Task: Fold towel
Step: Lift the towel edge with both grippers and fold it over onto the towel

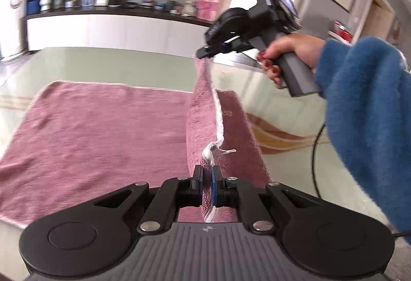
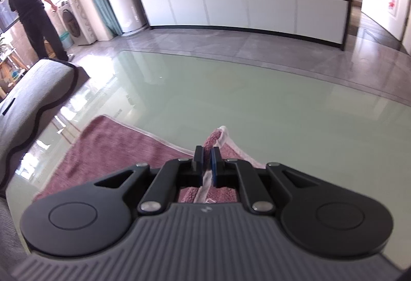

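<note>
Towel [image 1: 90, 132] edge taut, near-to-far, btwn claws.

Bench [image 2: 231, 91]: pale green, glossy, reflective top. Pink towel [image 1: 90, 137] lies flat on it over most of its area; one edge is lifted clear.

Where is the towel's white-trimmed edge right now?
In the left wrist view the white-trimmed edge is lifted off the glass table, stretched right of centre between the left gripper near the camera and the right gripper farther away.
</note>
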A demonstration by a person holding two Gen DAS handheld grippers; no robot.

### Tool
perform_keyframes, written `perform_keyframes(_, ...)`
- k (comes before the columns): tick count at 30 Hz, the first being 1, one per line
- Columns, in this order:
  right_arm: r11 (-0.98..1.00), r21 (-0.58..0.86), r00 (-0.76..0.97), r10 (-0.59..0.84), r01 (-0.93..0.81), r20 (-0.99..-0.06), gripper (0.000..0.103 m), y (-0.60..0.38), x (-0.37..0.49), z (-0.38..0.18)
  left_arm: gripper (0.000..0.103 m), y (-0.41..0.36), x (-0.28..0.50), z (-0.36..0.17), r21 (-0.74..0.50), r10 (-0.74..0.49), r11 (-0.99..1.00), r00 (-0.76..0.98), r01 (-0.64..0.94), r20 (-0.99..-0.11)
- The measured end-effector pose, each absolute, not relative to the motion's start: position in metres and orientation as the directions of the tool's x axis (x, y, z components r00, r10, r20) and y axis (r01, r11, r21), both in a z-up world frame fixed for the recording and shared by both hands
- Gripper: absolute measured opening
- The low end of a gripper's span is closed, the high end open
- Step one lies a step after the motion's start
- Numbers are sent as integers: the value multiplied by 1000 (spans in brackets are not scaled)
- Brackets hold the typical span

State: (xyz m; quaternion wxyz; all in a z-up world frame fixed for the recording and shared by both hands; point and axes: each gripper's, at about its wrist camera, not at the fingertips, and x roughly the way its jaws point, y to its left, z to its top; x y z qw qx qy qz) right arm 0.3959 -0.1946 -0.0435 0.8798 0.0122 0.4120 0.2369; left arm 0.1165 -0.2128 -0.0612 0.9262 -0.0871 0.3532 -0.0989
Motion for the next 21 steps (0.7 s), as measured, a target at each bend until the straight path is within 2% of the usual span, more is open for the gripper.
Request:
perform_keyframes(14, 828, 256, 459, 504, -500, -732, 6, -43, 407, -67, 5, -82, 90, -62, -190, -37, 974, 751, -120, -659)
perform_keyframes(18, 818, 252, 440, 507, -517, -742, 6, -15, 408, -75, 6, -59, 93, -65, -190, -41, 974, 725, -126, -688)
perform_keyframes(21, 820, 237, 435, 493, -521, -753, 6, -6, 410, -80, 15, -56, 98, -68, -199, -91, 977, 701, -74, -708)
